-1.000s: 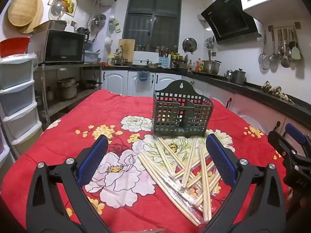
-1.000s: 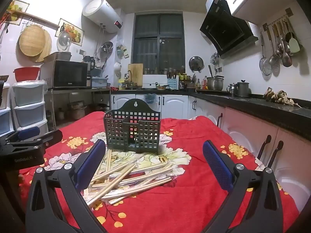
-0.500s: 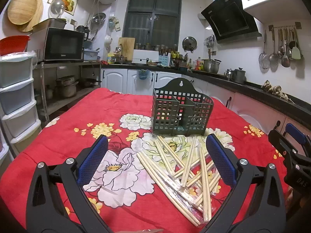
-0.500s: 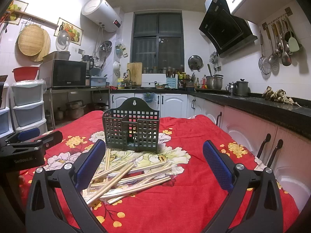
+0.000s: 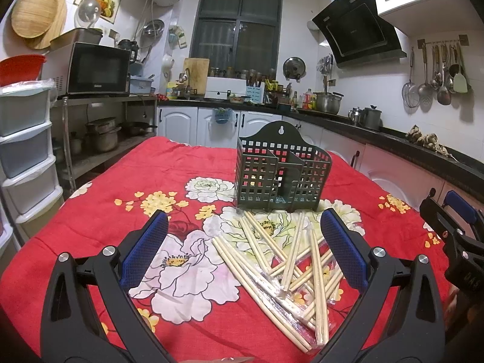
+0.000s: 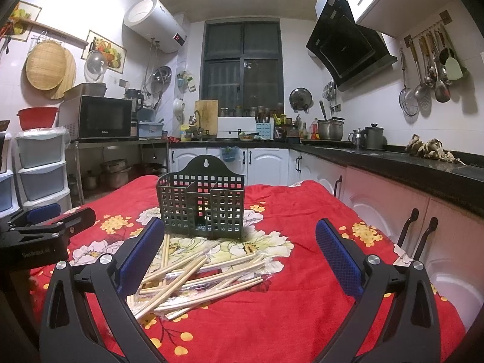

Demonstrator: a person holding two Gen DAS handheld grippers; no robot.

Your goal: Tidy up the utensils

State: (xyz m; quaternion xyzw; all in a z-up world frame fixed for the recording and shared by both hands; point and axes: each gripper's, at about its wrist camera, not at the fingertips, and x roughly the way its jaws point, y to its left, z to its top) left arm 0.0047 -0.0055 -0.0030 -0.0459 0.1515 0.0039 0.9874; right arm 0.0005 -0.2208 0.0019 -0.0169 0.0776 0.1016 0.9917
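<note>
Home kitchen, dark window (image 6: pixel 243 63) at back, microwave (image 5: pixel 96 68) on shelf at left, range hood (image 5: pixel 358 34) and hanging ladles (image 6: pixel 429 66) at right. Table under red flowered cloth (image 5: pixel 121 187) in foreground.

Dark green slotted holder (image 5: pixel 279 171) upright mid-table, divided into compartments, nothing visible inside. In right wrist view same holder (image 6: pixel 201 204) just behind the pile.

Loose heap of wooden chopsticks (image 5: pixel 290 260) flat on cloth in front of holder, crisscrossed, some in clear plastic sleeves. Far ends near the holder's base, touching or not unclear. Same heap (image 6: pixel 193 275) seen from right wrist, lower left of centre.

Left tongs (image 5: pixel 245 248) spread wide, blue pads (image 5: pixel 145 254) apart, gripping nothing, hovering above cloth with heap partly between the fingers in view. Contact with chopsticks not evident.

Right tongs (image 6: pixel 239 257) also spread wide, empty, heap toward the left finger (image 6: pixel 139 257). Right tongs visible at right edge of left wrist view (image 5: pixel 453 236); left tongs at left edge of right wrist view (image 6: pixel 45 230). Both near the table, either side of the heap.
</note>
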